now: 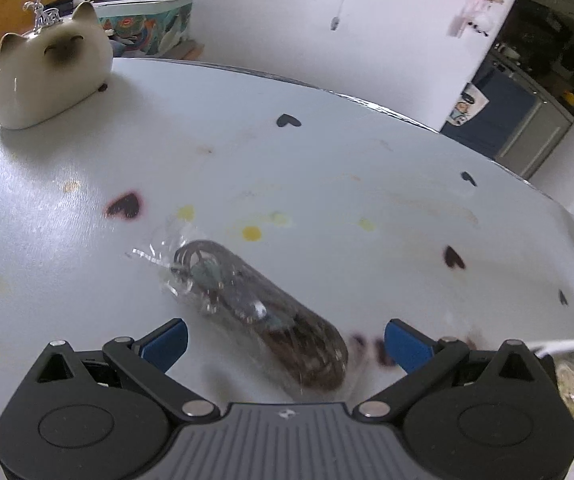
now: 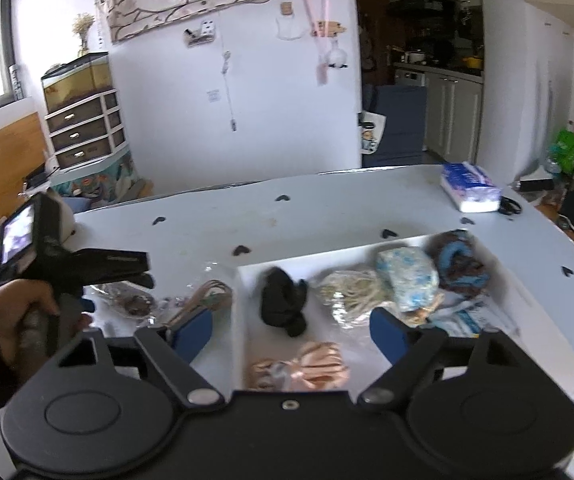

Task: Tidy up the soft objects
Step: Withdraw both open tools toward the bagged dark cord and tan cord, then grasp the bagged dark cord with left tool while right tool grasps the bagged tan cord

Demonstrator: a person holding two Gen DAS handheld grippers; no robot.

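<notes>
A clear bag of coiled dark brown cord (image 1: 255, 308) lies on the pale table (image 1: 327, 168). My left gripper (image 1: 285, 340) hovers open just over it, with the bag's near end between the blue pads (image 1: 163, 344), which do not touch it. In the right wrist view my right gripper (image 2: 291, 332) stands open above a white tray (image 2: 535, 332). The tray holds a black soft piece (image 2: 283, 304), a cream yarn bag (image 2: 351, 292), a blue floral bundle (image 2: 407, 280), a blue-brown knit (image 2: 459, 260) and a peach ribbon bundle (image 2: 311, 364). Nothing sits between the right pads.
A ceramic cat (image 1: 47, 76) stands at the table's far left. A beige cord bundle (image 2: 211, 296) lies just left of the tray. A person's hand (image 2: 19, 312) holds the left tool's black housing (image 2: 99, 266). A tissue pack (image 2: 471, 192) rests at the far right.
</notes>
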